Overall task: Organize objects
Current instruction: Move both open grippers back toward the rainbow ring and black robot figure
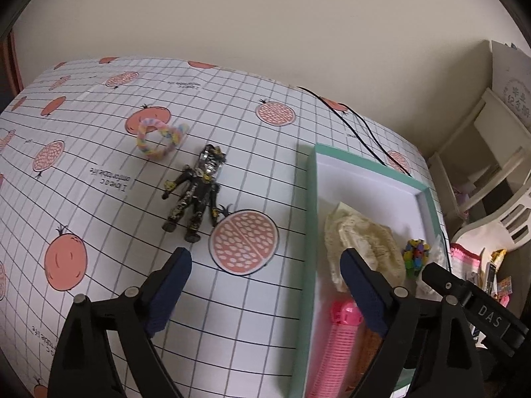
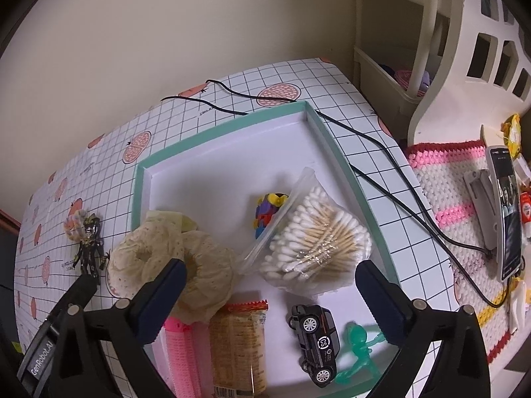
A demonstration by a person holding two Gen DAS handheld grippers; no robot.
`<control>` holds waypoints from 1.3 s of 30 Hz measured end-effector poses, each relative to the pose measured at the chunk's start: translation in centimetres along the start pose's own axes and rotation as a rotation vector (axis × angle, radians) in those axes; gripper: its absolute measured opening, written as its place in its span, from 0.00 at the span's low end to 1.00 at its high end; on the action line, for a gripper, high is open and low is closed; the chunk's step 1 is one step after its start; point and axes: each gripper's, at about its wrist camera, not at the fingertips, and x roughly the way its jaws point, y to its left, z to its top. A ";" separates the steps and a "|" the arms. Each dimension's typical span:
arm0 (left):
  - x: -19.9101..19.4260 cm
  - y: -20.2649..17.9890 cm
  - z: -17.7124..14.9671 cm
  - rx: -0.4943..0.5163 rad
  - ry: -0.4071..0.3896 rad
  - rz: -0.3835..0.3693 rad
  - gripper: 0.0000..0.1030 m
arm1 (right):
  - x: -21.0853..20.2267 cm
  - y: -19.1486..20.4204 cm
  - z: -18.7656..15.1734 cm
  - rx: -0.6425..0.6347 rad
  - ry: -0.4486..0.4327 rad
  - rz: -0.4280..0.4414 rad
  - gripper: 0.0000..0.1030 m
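Note:
A black toy figure (image 1: 195, 192) lies on the gridded tablecloth, just beyond my open left gripper (image 1: 265, 285). A pastel braided ring (image 1: 159, 137) rests farther back. To the right stands a teal-rimmed white box (image 1: 310, 219) holding cream lace pieces (image 1: 358, 242), a multicoloured block toy (image 1: 416, 255) and a pink roller (image 1: 338, 338). My right gripper (image 2: 270, 293) hovers open over that box (image 2: 222, 132), above a bag of cotton swabs (image 2: 315, 238), a snack packet (image 2: 239, 345), a black toy car (image 2: 315, 341) and a green figure (image 2: 360, 351). The toy figure (image 2: 89, 248) appears at the left.
Black cables (image 2: 381, 165) run across the table behind and right of the box. A crocheted mat (image 2: 458, 199) with a phone (image 2: 507, 212) on a stand lies to the right. A cream shelf unit (image 1: 481, 152) stands in the corner against the wall.

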 end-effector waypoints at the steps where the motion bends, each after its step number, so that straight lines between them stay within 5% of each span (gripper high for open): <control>1: 0.0 0.1 0.1 -0.002 -0.002 0.010 0.89 | 0.0 0.1 0.0 -0.002 0.000 -0.001 1.00; 22: 0.5 1.7 0.4 -0.035 0.024 0.054 0.89 | -0.2 1.3 -0.1 -0.002 -0.012 -0.008 1.00; 39: -0.2 7.2 1.9 -0.107 0.025 0.100 0.89 | -0.2 7.6 -0.6 -0.073 -0.015 0.037 1.00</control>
